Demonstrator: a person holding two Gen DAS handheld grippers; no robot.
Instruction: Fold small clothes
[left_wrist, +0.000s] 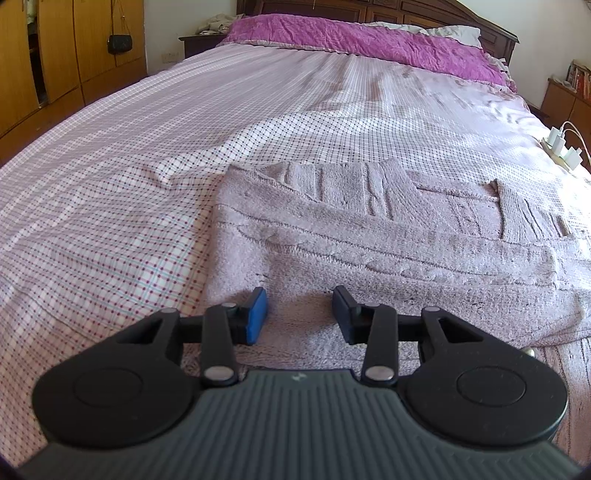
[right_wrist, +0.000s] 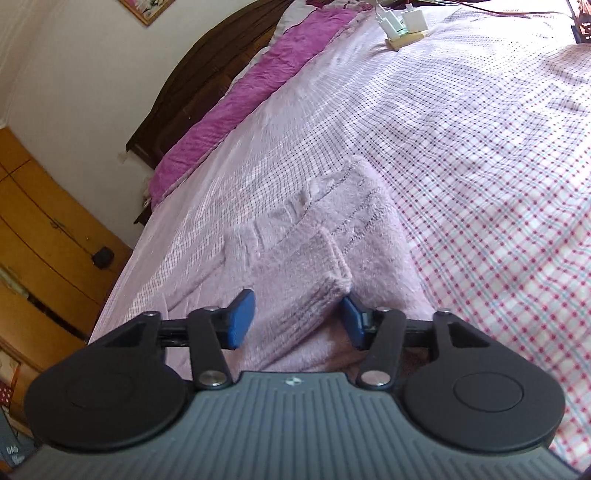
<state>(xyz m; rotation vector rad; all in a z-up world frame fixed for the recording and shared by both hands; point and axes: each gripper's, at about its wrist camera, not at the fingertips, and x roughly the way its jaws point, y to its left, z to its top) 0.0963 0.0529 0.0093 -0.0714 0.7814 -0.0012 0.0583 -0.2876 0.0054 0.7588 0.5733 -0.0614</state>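
Note:
A pale pink fuzzy knit garment (left_wrist: 388, 236) lies flat on the checked bedsheet (left_wrist: 110, 184), partly folded, with ribbed edges at its far side. My left gripper (left_wrist: 299, 314) hovers over its near edge, blue pads apart and nothing pinched between them. In the right wrist view the same garment (right_wrist: 362, 221) runs away from me, and a folded-over strip of it (right_wrist: 295, 273) lies between the fingers of my right gripper (right_wrist: 297, 317). The right pad (right_wrist: 351, 321) touches the fold's edge. The left pad (right_wrist: 240, 321) stands just beside the cloth, so the jaws are open.
A purple quilt (left_wrist: 351, 37) lies across the head of the bed below a dark wooden headboard (right_wrist: 192, 85). A power strip with white chargers (left_wrist: 561, 147) sits at the bed's right edge. Wooden wardrobes (left_wrist: 55, 55) stand to the left.

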